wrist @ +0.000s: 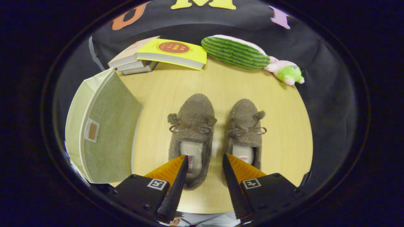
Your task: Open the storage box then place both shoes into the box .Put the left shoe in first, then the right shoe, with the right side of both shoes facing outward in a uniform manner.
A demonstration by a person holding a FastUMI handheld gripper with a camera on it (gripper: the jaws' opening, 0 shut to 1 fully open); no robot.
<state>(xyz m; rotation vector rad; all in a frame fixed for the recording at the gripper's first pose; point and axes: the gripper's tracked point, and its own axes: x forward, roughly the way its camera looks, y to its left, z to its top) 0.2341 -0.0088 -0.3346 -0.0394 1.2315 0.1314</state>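
Tongs [205, 164] held above the near edge of the table [284, 132], fingers spread apart, gripping nothing. The near heel ends of both shoes sit just under and ahead of the fingertips.

Left shoe [191, 126]: fuzzy brown slipper, toe pointing far, bow with two pom-poms across the vamp, pale lining visible at the heel opening. Right shoe [244, 126] lies just beside it, parallel, same build, a narrow strip of table between them.

Handling judgement: both look light and soft, a plush upper that will squash under pressure. The fabric should not slip much. The bow and pom-poms are poor holds and likely to stretch. Best hold is probably the side wall at the heel opening, one finger inside against the lining and one outside; the collar there looks thick enough to pinch firmly. A soft shoe held at the heel may droop at the toe.

Storage box [104, 132]: to the left of the shoes, apart from them, fabric-covered, pale green, lid closed as far as I can judge, a small tag on its facing panel. Probably light, with panels that flex; it may slide when the lid is pushed. It needs opening first.

Far edge of the table: stack of books [164, 53] at left, watermelon plush [235, 52] at centre, small pink and green plush [285, 72] at right.
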